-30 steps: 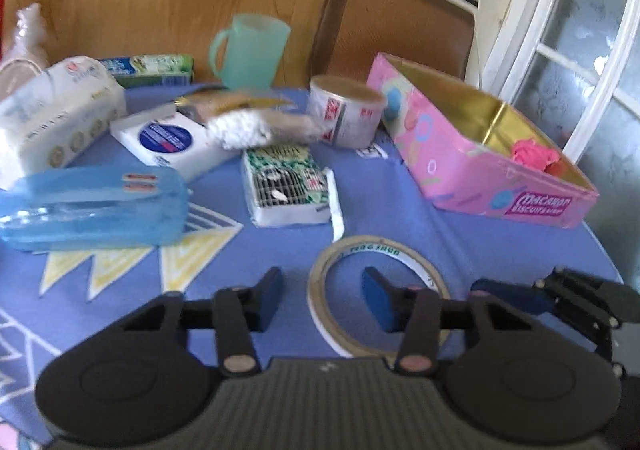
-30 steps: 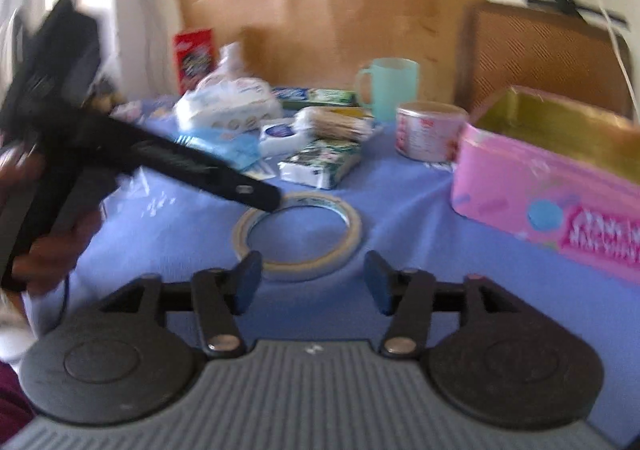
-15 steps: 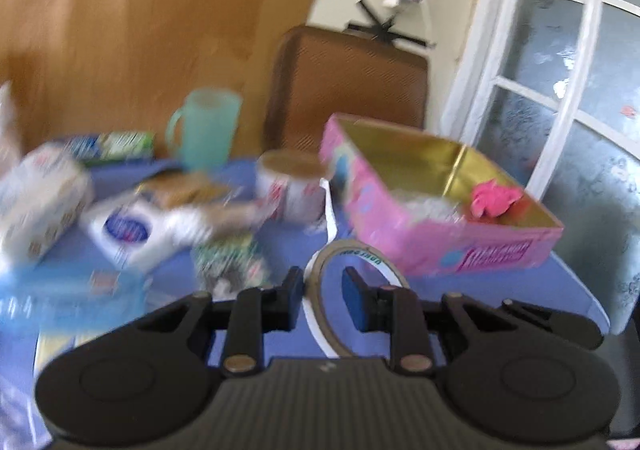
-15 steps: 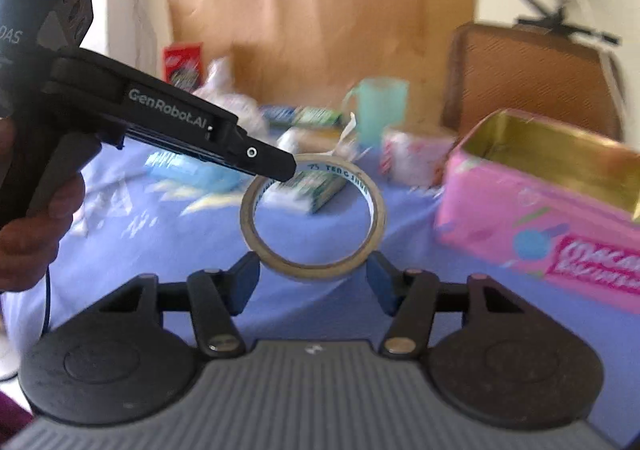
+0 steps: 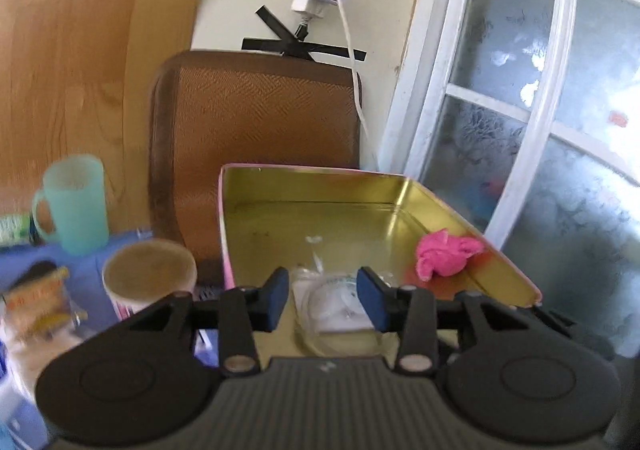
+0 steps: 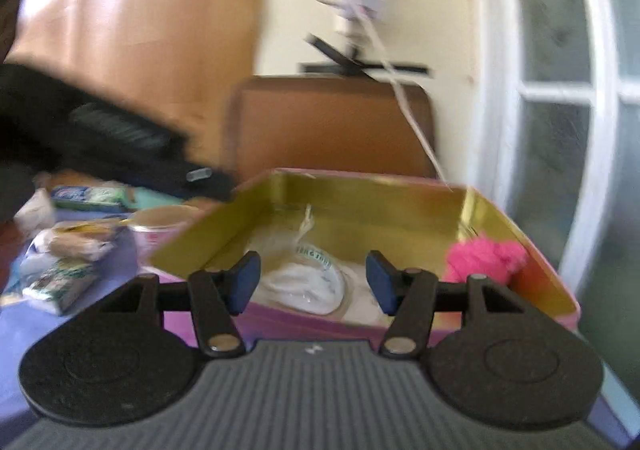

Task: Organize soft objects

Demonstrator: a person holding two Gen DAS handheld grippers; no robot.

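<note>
The pink tin (image 5: 312, 189) with a gold inside stands open in front of both grippers; it also shows in the right wrist view (image 6: 360, 189). In it lie a pink cloth ball (image 5: 444, 256) (image 6: 486, 256), a clear bag of white stuff (image 5: 340, 310) (image 6: 304, 288) and the tape roll (image 6: 344, 290) on top of the bag. My left gripper (image 5: 322, 300) is open and empty over the tin's near part. My right gripper (image 6: 312, 284) is open and empty at the tin's near wall.
A paper cup (image 5: 150, 274) and a green mug (image 5: 74, 203) stand left of the tin on the blue cloth. Packets and tissue packs (image 6: 60, 278) lie further left. A brown chair back (image 5: 256, 129) is behind the tin. A glass door (image 5: 540, 129) is at the right.
My left gripper lifted the tape roll off the table, carried it right over the tin and opened; the roll now lies in the tin. Both grippers moved toward the tin.
</note>
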